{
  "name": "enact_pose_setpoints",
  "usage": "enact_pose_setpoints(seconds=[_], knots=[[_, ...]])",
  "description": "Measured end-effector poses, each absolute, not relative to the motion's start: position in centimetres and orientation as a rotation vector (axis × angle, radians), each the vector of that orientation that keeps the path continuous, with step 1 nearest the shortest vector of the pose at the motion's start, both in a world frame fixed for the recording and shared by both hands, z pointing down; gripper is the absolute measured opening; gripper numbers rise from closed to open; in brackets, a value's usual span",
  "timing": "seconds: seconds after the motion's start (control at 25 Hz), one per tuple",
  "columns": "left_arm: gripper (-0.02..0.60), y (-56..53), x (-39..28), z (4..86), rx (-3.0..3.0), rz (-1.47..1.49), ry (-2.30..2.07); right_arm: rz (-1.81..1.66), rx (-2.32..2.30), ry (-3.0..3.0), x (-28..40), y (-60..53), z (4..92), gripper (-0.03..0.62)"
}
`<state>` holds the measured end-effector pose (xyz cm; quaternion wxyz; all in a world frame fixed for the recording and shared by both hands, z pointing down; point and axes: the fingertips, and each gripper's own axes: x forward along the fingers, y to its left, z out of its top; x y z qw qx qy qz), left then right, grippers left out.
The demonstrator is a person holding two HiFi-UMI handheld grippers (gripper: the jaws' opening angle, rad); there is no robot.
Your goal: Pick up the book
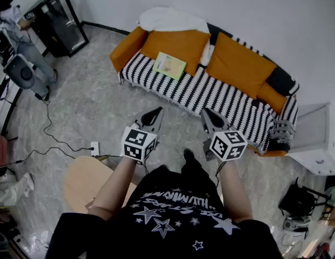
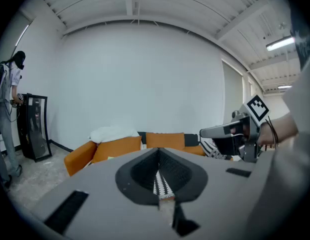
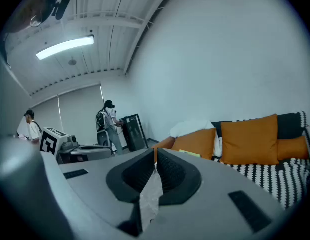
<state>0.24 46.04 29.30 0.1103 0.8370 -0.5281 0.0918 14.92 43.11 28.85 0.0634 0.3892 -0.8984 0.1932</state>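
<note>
The book (image 1: 169, 65), thin with a green-yellow cover, lies flat on the striped cover of the orange sofa (image 1: 227, 63), near its left end in front of a cushion. Both grippers are held over the floor, well short of the sofa, and point toward it. My left gripper (image 1: 155, 113) has its jaws together with nothing between them. My right gripper (image 1: 209, 113) is likewise shut and empty. In the right gripper view the book (image 3: 190, 154) shows as a sliver beyond the shut tips (image 3: 155, 152). The left gripper view has its tips (image 2: 158, 152) closed before the sofa (image 2: 125, 149).
A white blanket (image 1: 170, 19) lies on the sofa back. A black cabinet (image 1: 57, 23) and a person (image 1: 19, 28) are at far left. A white cabinet (image 1: 319, 139) stands right of the sofa. A round wooden stool (image 1: 84, 179) and a power strip with cables (image 1: 94, 147) are near my feet.
</note>
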Motion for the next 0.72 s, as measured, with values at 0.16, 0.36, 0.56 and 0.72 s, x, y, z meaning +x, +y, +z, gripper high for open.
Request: enact_pose_setpoints(seconds=[0.16,0.36,0.56,0.72], knots=[[0.008,46.4,-0.5,29.4,2.456,0.268,-1.557,0.595,1.166,-2.705,14.2,43.8,29.4,0.035],[0.008,46.7,-1.2,29.2,2.460,0.267,-1.557,0.614,1.158,-2.702,13.4,44.1,29.8,0.035],[0.008,47.1,-2.3,28.7,2.456,0.250,-1.582,0.595,1.125,-2.726,11.5,44.3,29.2,0.035],[0.008,47.7,-3.2,28.6,2.449,0.233,-1.598,0.575,1.073,-2.763,9.6,44.8,28.8,0.035]])
